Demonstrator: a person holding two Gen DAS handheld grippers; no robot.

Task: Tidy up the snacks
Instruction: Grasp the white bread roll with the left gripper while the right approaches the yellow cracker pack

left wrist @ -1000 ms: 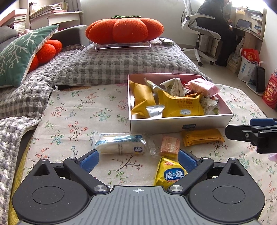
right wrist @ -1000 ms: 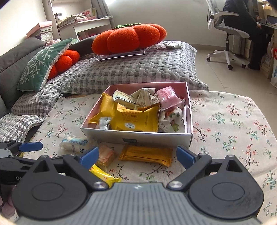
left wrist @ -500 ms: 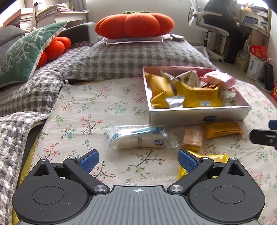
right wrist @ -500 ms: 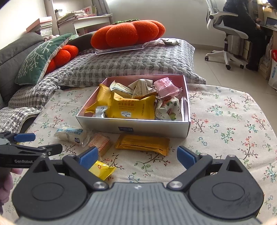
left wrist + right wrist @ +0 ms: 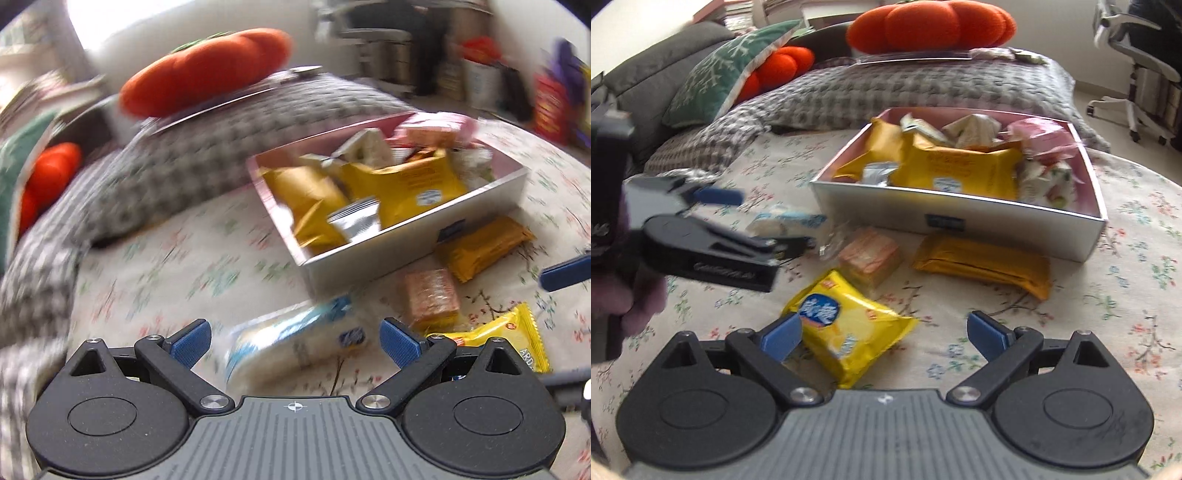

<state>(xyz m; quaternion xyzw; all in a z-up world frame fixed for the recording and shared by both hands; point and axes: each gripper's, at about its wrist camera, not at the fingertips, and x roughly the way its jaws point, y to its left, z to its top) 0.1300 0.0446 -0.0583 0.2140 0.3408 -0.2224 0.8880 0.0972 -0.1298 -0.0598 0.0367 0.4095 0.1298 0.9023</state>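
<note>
A white box [image 5: 373,258] [image 5: 964,218] with a pink inside holds several snack packets. Loose on the floral cloth lie a white-and-blue packet [image 5: 295,341] [image 5: 786,221], a pink wafer packet [image 5: 430,295] [image 5: 870,254], an orange bar [image 5: 480,247] [image 5: 982,266] and a yellow packet [image 5: 509,341] [image 5: 846,326]. My left gripper [image 5: 295,341] is open, its fingers on either side of the white-and-blue packet, not touching it. My right gripper [image 5: 884,332] is open low over the yellow packet, which lies by its left finger. The left gripper [image 5: 753,221] shows at the left of the right wrist view.
A grey checked blanket [image 5: 886,88] with an orange pumpkin cushion [image 5: 931,26] lies behind the box. A green pillow [image 5: 731,70] leans on the sofa at left. An office chair [image 5: 1134,55] stands at far right. A gloved hand [image 5: 635,306] holds the left gripper.
Both grippers dropped lower and closer to the loose snacks. The left one tilted and swung onto the white-and-blue packet; the right one came over the yellow packet. Both stay open.
</note>
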